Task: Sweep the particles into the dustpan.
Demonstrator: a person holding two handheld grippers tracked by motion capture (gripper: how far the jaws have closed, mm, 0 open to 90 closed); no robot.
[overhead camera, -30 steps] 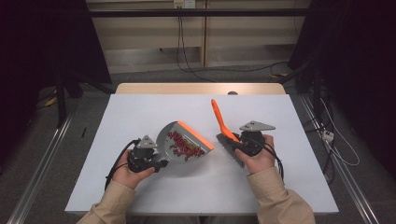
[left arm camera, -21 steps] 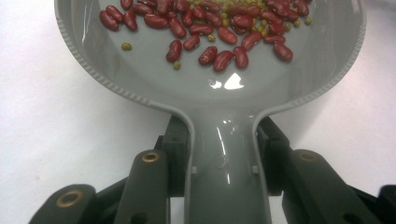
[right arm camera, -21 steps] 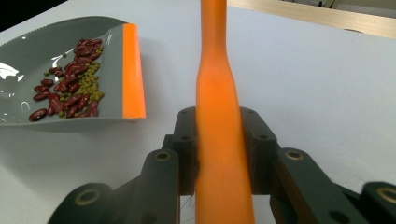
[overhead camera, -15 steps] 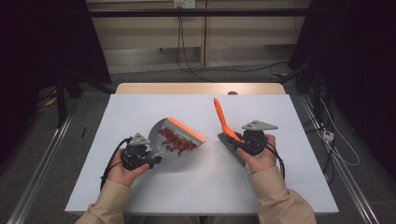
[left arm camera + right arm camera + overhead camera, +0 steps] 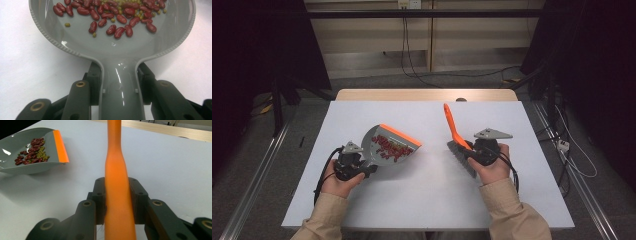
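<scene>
Now the left hand-held gripper point(image 5: 362, 167) sits lower and further toward the frame's left edge than a second ago, its jaws closed on the grey handle of the dustpan point(image 5: 387, 145). That dustpan has shifted left with it, at centre-left of the white worktop point(image 5: 422, 200), orange lip toward the upper right. Red beans point(image 5: 110, 17) and small green ones lie in the pan. At centre-right, the right hand-held gripper point(image 5: 468, 152) is clamped on the orange brush point(image 5: 453, 127), much as before; its handle slants toward the frame's top, bristles down by the worktop.
</scene>
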